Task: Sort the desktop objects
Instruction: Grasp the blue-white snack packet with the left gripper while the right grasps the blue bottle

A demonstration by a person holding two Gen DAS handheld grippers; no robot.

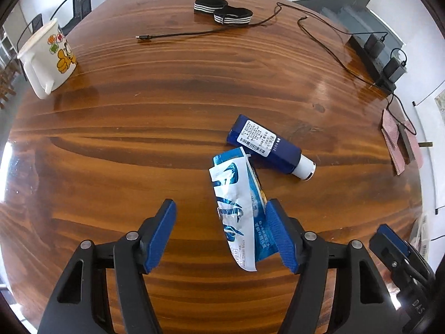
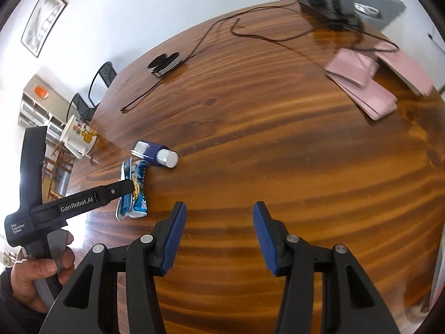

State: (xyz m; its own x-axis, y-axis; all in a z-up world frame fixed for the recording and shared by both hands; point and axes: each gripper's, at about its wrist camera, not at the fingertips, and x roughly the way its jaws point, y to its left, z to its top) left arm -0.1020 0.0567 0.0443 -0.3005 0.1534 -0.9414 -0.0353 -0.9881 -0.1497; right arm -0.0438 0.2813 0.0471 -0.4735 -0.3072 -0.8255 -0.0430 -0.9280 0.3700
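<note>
left wrist view, nearest first: the left tool (image 1: 222, 236) has its blue pads spread wide apart over the wooden counter (image 1: 111, 139). a blue and white sachet (image 1: 239, 214) lies flat on the wood between them, close against the right-hand pad (image 1: 281, 239); whether it touches that pad is hard to tell, and the other pad is well clear of it. just beyond the sachet's far end lies a dark blue tube (image 1: 267, 146) with a white cap, on its side, cap pointing right. the two look to meet at the sachet's top corner. further off on the left stands a white cartoon mug (image 1: 47, 58), upright. at the far edge lie two black striped bands (image 1: 222, 12) and a thin black cable (image 1: 194, 33).

right wrist view: the right tool (image 2: 218, 236) has its pads apart with only bare wood between them. to its left a hand (image 2: 36, 275) grips the other tool's handle, above the sachet. pink cloths (image 2: 361, 86) lie far right, blurred.
</note>
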